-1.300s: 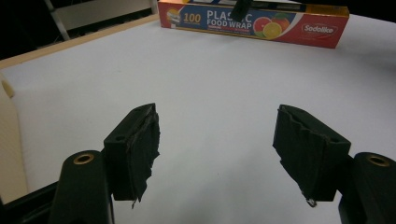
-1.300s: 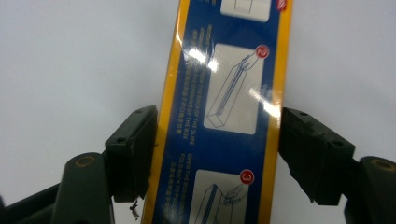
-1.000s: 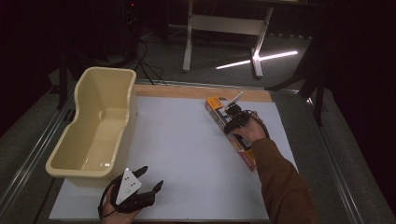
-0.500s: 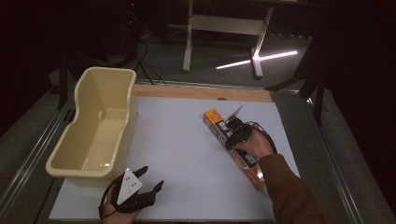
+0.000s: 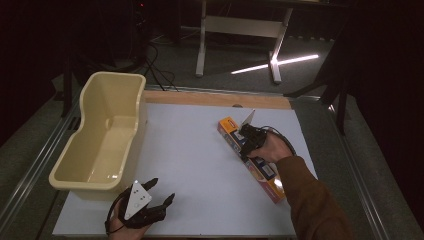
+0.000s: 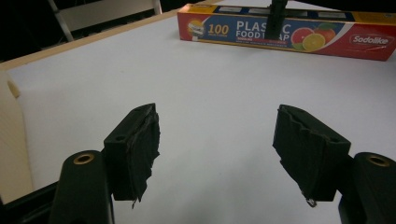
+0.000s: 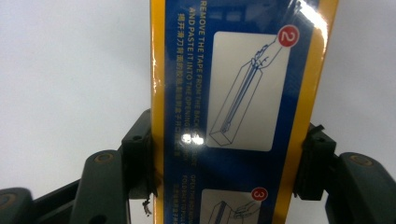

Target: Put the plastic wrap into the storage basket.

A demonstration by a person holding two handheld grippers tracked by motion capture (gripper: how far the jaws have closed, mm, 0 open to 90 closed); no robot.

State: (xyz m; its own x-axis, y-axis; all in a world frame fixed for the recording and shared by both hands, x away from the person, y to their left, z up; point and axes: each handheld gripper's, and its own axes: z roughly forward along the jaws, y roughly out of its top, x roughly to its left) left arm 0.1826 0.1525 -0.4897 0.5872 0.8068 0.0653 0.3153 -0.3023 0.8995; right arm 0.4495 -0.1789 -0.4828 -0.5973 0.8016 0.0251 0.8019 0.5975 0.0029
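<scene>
The right gripper (image 5: 246, 142) we found clamped across the long plastic food wrap box (image 5: 250, 159), one jaw pressed to each long side. The box lay flat on the right half of the white table (image 5: 200, 165), well apart from the cream tub (image 5: 100, 145). The left gripper (image 5: 159, 191) rested at the near edge, jaws apart, holding nothing.

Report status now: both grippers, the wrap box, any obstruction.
Right hand-held gripper clamped across long red-and-blue cardboard plastic-wrap box on white tabletop. Left hand-held gripper open, holding nothing. Cream plastic tub far left; nothing between.
</scene>
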